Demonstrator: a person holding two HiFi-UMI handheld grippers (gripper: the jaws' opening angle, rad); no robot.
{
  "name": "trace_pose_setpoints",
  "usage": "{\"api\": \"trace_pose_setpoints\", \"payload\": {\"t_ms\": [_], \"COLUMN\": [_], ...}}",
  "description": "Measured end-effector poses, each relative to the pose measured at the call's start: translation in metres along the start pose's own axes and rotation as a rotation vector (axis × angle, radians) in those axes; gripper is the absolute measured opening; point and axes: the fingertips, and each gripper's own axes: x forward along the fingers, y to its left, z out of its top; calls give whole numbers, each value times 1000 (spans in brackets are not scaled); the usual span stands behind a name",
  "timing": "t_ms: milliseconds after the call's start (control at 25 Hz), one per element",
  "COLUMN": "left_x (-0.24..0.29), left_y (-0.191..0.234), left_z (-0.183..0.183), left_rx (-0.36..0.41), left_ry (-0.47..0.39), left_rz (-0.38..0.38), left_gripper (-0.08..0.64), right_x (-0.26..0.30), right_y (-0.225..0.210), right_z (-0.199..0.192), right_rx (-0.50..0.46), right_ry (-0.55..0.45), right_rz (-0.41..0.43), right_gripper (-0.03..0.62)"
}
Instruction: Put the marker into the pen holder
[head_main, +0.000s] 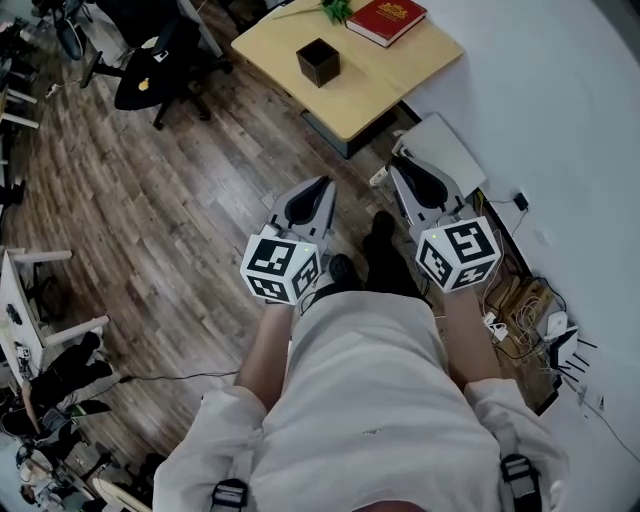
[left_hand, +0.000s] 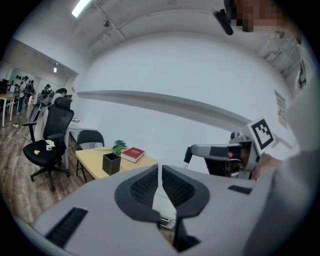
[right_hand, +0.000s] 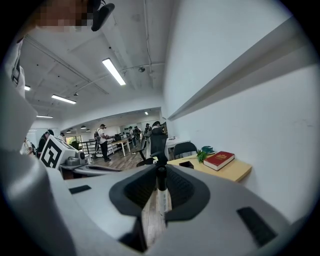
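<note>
Right gripper (right_hand: 160, 172) squeezes the white, black-capped marker (right_hand: 161, 199); left gripper (left_hand: 160, 170) is closed, empty. Step close and aim straight above the black square pen holder (head_main: 318, 62).

From my seat, the head camera looks steeply down past the person's torso onto the wooden floor (head_main: 150, 200). The left gripper (head_main: 318, 190) and right gripper (head_main: 405, 175) sit mid-frame, and the desk (head_main: 380, 85) lies far off at the top. Each gripper camera rides close behind its own jaws and faces roughly level along them; the right one has the marker (right_hand: 160, 192) running down its centre, very near. Both face the desk, so the pen holder (head_main: 318, 62), red book (head_main: 386, 18) and black office chair (head_main: 150, 70) appear in all three views, small and distant. The left gripper view catches the right gripper at its right side, and the right gripper view catches the left gripper at its left.
</note>
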Motion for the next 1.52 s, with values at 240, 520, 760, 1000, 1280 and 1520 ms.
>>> {"api": "trace_pose_setpoints", "payload": {"t_ms": [240,520,760,1000,1280,1520], "left_x": [14,31,52,74,100,128], "left_y": [2,22,44,65,79,84], "left_z": [-4,3,17,34,51,63], "left_rx": [-13,-23,-24,-22,-25,-30], "left_ry": [15,23,25,28,27,17], "left_rz": [2,26,52,83,131,178], "left_gripper": [26,27,27,26,26,26], "right_x": [6,32,63,95,126,149], "right_y": [-11,-27,-43,-60,-83,-107], "right_z": [-6,5,21,38,53,67], "right_rx": [1,10,4,7,7,-4], "right_ry": [25,16,12,9,11,8], "right_rz": [10,27,49,82,135,194], "right_gripper": [61,61,61,61,61,61]}}
